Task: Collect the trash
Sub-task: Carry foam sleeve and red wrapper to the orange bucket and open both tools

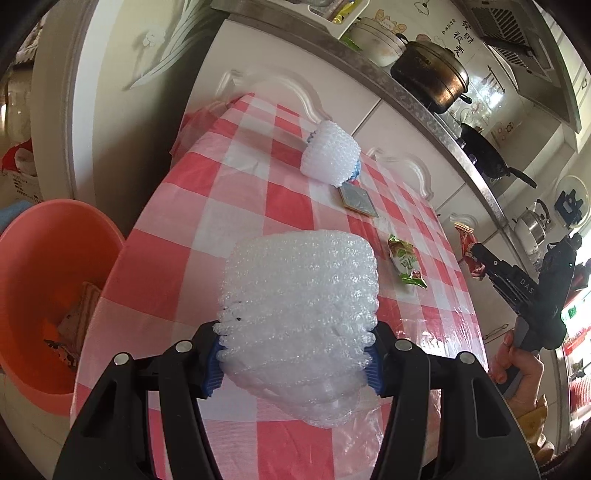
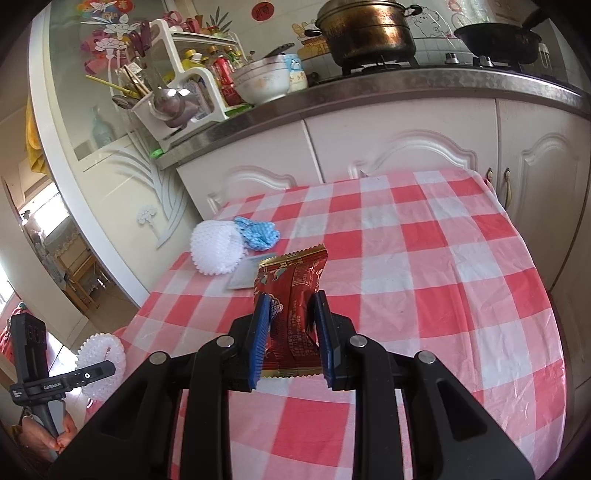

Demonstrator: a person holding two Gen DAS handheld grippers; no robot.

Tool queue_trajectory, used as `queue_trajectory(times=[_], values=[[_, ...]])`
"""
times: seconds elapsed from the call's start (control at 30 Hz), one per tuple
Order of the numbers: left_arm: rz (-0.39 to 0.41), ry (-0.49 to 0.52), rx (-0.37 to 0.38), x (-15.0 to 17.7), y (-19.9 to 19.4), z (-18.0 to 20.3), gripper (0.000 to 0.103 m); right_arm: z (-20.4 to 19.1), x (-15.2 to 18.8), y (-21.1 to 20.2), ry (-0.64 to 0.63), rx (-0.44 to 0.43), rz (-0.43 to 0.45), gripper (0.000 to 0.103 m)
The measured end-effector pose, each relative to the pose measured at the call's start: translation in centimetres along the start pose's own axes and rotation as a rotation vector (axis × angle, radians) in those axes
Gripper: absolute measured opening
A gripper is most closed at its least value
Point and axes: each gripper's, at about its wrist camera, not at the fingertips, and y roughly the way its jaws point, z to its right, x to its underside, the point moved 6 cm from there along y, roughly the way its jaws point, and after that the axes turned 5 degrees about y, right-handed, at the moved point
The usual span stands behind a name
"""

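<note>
My left gripper [image 1: 295, 362] is shut on a white foam fruit net [image 1: 299, 310], held above the near end of the checked table [image 1: 177, 258]. In the right wrist view this net [image 2: 99, 363] and the left gripper [image 2: 74, 378] show at lower left. My right gripper [image 2: 291, 325] is shut on a red snack wrapper [image 2: 291, 288], lifted over the table [image 2: 424, 277]. On the cloth lie another white foam net [image 1: 330, 157] [image 2: 218, 247], a blue foam net [image 2: 258, 230], a silver packet [image 1: 358, 201] [image 2: 242, 277] and a green wrapper [image 1: 406, 264].
A pink basin [image 1: 44, 258] holding some scraps stands on the floor left of the table. Behind the table run white cabinets [image 2: 406, 147] under a counter with a pot [image 2: 365, 29], a pan [image 1: 484, 147] and a utensil rack [image 2: 173, 85]. A hand [image 1: 517, 369] holds the right gripper [image 1: 476, 254].
</note>
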Motion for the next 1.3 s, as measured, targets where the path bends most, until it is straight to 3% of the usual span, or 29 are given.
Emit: queue_trajectory(times=[0.47, 1.3], values=[[0.069, -0.075, -0.063, 0.2, -3.7, -5.4, 0.059, -8.8, -0.2, 0.2, -0.103, -0.129, -0.031, 0.026], [0.181, -0.216, -0.233, 0.5, -9.4, -15.7, 0.060, -26.2, 6.5, 7.3, -0.288, -0.441, -0.308, 0.026]])
